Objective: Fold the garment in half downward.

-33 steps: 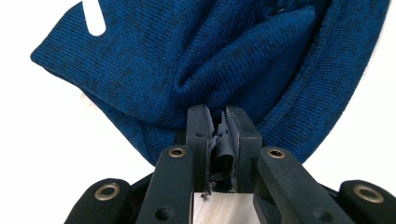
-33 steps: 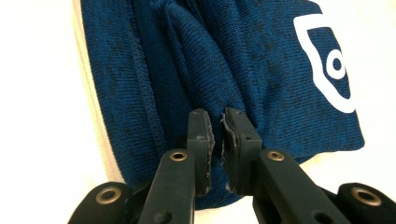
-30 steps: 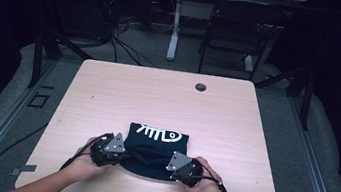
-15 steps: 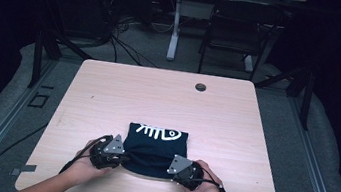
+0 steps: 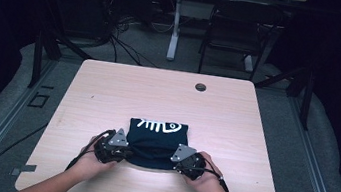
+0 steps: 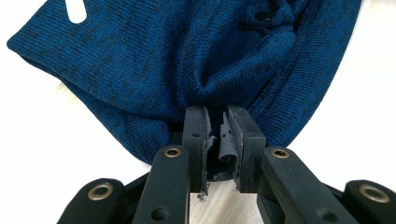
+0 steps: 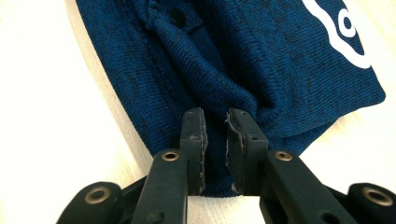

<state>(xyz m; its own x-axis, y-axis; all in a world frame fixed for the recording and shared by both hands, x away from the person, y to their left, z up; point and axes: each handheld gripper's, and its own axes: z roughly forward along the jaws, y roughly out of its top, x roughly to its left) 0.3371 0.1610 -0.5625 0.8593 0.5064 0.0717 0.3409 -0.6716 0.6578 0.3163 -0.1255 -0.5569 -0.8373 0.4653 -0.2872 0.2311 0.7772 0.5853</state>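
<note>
My left gripper (image 5: 111,149) sits at the near left corner of the folded blue garment (image 5: 157,142), which lies on the pale wooden table (image 5: 108,92) toward the near edge, white fish-bone print (image 5: 157,124) on its far side. From above, my hand (image 5: 91,158) and the grey plate cover the jaws, so the gap is hidden there. In the left gripper view (image 6: 218,140) the jaws have just been opening: a narrow gap stands between the pads, and the knit still bunches to a pucker right at their tips. A torn strip of pad lining hangs in the gap, and I cannot tell whether cloth still touches the pads behind it. A white patch (image 6: 75,9) of the print is cut off at the top edge.

In the middle, the near fold of the garment sags in a dark crease whose layers are hard to tell apart from above.

My right gripper (image 5: 188,161) rests at the near right corner, my hand (image 5: 208,174) behind it. In the right gripper view (image 7: 215,140) its jaws have just been opening too; the pads stand apart, with a ridge of cloth lying between and just beyond the tips, not squeezed. The white print (image 7: 341,28) runs off the picture's upper right. A small round cap (image 5: 200,87) lies near the far edge of the table.
</note>
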